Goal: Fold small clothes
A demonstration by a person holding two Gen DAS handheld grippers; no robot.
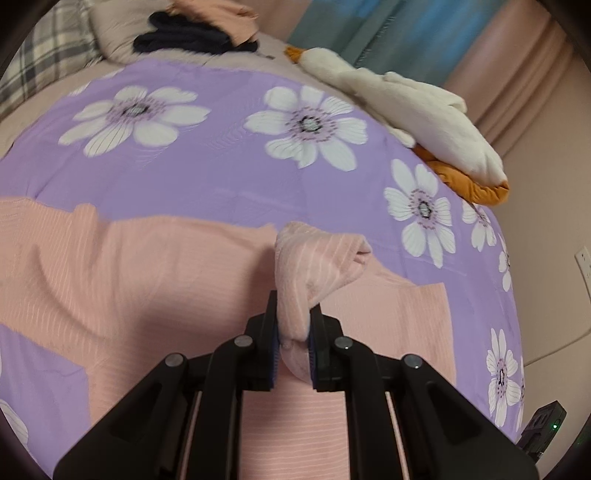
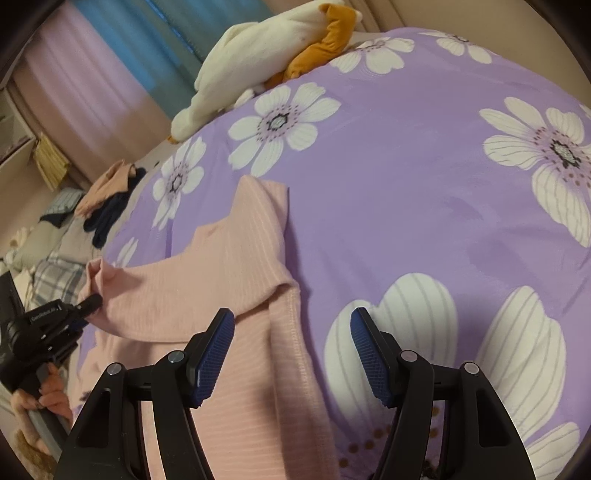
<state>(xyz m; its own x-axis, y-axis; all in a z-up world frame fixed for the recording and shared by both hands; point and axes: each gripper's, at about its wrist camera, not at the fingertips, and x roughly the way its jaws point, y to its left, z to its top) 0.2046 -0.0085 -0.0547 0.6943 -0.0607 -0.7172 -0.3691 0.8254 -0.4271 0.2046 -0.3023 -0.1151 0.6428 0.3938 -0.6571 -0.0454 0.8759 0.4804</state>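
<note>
A pink ribbed top (image 1: 155, 266) lies spread on the purple flowered bedspread (image 1: 229, 184). My left gripper (image 1: 293, 310) is shut on the cuff end of one sleeve (image 1: 317, 254), which is lifted and bent over the body of the top. The right wrist view shows the same left gripper (image 2: 90, 301) at the far left, pinching the raised sleeve (image 2: 99, 273), with a hand (image 2: 48, 398) on its handle. My right gripper (image 2: 291, 321) hangs open just above the top's stitched edge (image 2: 291, 332); nothing is between its blue pads (image 2: 216, 350).
A white and orange plush toy (image 1: 417, 107) (image 2: 258, 66) lies at the bed's far edge. A heap of dark and peach clothes (image 1: 199, 29) (image 2: 110, 195) sits near plaid bedding (image 1: 44, 62). Curtains (image 2: 110, 74) hang beyond the bed.
</note>
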